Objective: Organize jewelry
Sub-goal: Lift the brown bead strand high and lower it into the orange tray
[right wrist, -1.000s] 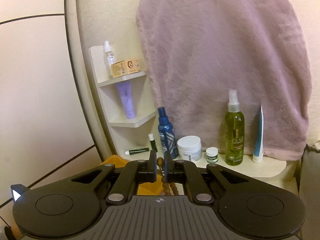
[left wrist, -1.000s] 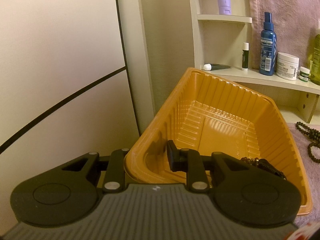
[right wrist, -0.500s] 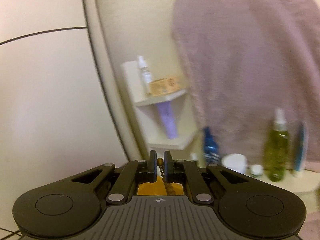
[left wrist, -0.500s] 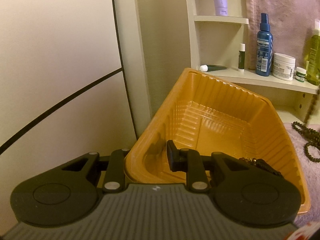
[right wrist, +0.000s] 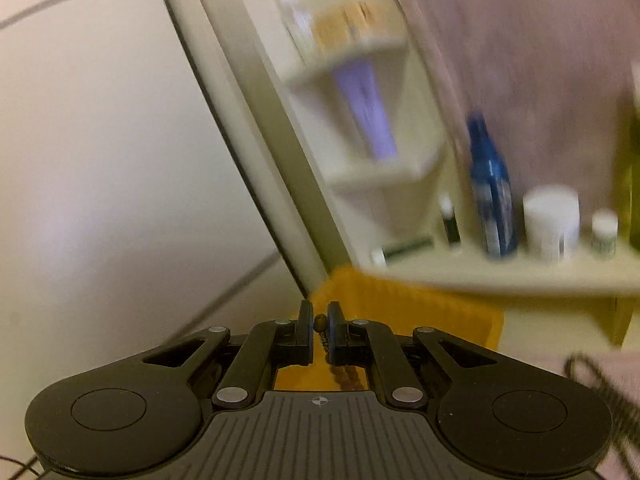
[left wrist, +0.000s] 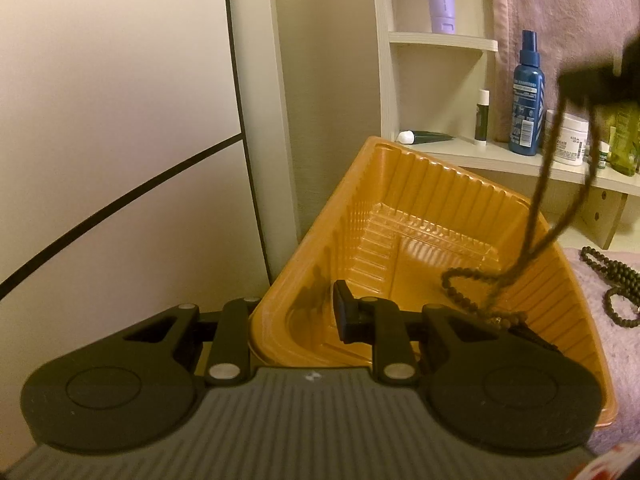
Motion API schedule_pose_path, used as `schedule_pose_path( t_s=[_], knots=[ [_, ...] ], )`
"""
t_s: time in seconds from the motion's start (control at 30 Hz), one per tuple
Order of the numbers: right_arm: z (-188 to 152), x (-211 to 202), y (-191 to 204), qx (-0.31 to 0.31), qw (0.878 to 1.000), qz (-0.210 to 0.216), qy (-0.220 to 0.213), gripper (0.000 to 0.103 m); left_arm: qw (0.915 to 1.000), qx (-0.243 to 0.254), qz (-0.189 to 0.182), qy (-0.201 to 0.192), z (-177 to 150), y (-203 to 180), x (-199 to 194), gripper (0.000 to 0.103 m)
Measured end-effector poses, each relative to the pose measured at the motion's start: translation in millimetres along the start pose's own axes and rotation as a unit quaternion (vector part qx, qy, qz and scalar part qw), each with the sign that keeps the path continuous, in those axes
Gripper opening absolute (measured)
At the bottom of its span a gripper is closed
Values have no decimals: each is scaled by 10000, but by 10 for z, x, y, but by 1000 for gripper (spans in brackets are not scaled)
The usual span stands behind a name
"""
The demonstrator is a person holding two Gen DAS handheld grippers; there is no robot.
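Cream wall panels (left wrist: 112, 120) with a dark seam fill the left of both views; a pink towel (left wrist: 560, 20) hangs at upper right over a pale shelf (left wrist: 492, 160) where a blue bottle (left wrist: 528, 96) and a white jar (left wrist: 570, 140) are stood. An orange tray (left wrist: 420, 216) is seen at centre of the left view, tilted, its near rim gripped by the left gripper (left wrist: 296, 320), one finger inside and one outside. A bead necklace (left wrist: 536, 216) is hung from the right gripper (right wrist: 319, 322), whose fingers are closed on a bead; its lower end is draped into the tray's right side. More beads (left wrist: 612, 276) are laid on the cloth at right.
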State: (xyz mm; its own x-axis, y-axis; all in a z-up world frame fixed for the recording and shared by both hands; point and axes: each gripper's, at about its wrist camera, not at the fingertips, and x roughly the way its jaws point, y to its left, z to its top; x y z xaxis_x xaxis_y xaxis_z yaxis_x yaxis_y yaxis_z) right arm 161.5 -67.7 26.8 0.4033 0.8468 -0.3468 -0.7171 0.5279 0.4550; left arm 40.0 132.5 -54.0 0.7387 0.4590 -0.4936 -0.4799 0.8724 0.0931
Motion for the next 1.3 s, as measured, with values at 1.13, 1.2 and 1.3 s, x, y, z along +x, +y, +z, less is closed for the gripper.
schedule_pose_path(
  t_s=[1.13,1.2,1.3],
  knots=[
    [-592,308,-255,-288,9934,-783,788,66,9999,24,51,84,17,-2,76,21],
    [-603,215,-262,-241,9943,-737,736,66,9999,41,58,82,16,-4,77,21],
    [-640,80,-274,-217,9952,-656,690,67,9999,50,68,86,16,-2,80,21]
  ],
)
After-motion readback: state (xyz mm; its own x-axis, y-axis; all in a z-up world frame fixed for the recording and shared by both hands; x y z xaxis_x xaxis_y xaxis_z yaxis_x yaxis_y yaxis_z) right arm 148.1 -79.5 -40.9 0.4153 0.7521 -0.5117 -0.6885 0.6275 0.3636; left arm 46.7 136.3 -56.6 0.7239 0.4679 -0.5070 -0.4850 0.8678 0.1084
